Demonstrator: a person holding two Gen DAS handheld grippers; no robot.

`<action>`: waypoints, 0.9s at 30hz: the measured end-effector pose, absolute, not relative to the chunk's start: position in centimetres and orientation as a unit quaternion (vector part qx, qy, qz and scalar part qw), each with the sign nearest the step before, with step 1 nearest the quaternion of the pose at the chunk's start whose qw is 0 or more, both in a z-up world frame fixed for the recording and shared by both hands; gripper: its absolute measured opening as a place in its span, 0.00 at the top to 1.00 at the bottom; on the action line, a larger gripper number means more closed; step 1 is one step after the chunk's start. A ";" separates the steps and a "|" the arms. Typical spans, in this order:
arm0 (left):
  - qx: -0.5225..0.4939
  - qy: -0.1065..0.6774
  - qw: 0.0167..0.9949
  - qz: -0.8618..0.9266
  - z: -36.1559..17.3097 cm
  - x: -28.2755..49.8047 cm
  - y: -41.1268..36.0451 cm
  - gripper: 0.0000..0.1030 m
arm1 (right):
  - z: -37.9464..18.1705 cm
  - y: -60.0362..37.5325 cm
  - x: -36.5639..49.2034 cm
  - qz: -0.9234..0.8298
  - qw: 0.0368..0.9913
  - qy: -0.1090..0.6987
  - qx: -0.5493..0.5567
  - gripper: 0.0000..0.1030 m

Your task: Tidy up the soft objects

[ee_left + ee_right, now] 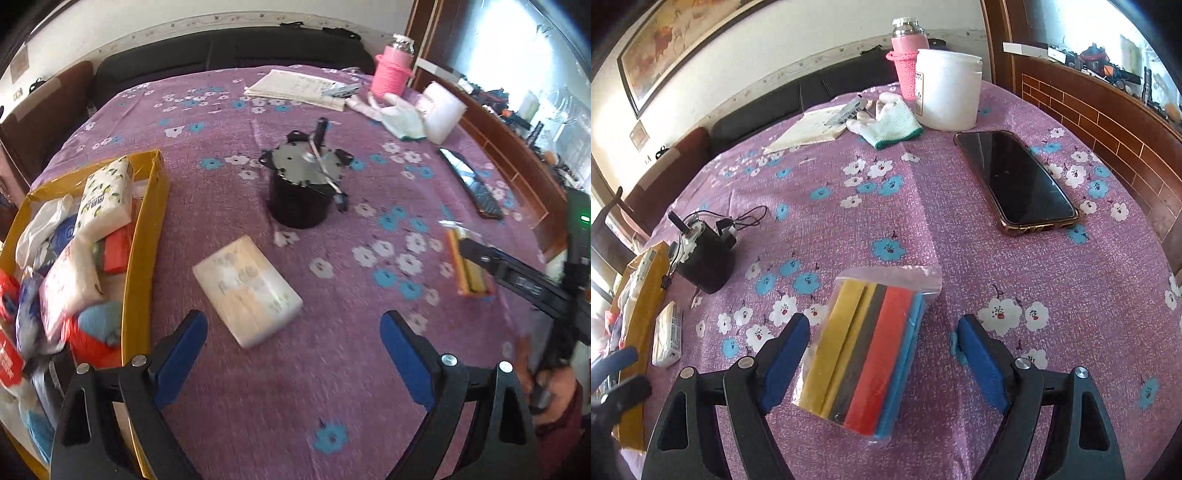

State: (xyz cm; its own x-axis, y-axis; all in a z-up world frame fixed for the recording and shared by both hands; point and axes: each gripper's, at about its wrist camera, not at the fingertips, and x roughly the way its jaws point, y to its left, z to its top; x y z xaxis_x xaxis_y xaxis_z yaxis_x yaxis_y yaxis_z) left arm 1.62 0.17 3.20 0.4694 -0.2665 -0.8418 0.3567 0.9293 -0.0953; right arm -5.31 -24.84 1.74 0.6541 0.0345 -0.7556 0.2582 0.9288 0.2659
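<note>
Both tools are released: the right tool [882,354] straddles the sponge pack [864,354], the left tool [295,354] hovers near the tissue pack [247,290].

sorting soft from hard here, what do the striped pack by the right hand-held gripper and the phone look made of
Striped pack: seemingly foam or sponge sheets, matte yellow, grey, red and blue layers, inside a glossy clear plastic bag with a crinkled top.
Phone: glossy dark glass front that mirrors light, in a shiny, brownish, probably plastic case.

A home living room: a flowered purple tablecloth [923,206], a dark sofa [229,51] along the wall, a framed painting [676,40], wood panelling [1082,110].
</note>
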 end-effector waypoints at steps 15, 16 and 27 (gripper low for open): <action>0.111 0.474 0.863 -0.134 0.6 3.7 -2.5 0.40 | 1.6 -25.2 -5.3 -0.051 0.891 0.410 0.187 0.18; 0.122 0.471 0.863 -0.136 0.9 3.4 -2.8 0.56 | 1.6 -25.1 -5.3 -0.052 0.892 0.410 0.185 0.18; 0.148 0.422 0.881 -0.156 4.3 -1.7 -3.6 0.56 | 1.6 -24.8 -5.5 -0.066 0.895 0.406 0.173 0.37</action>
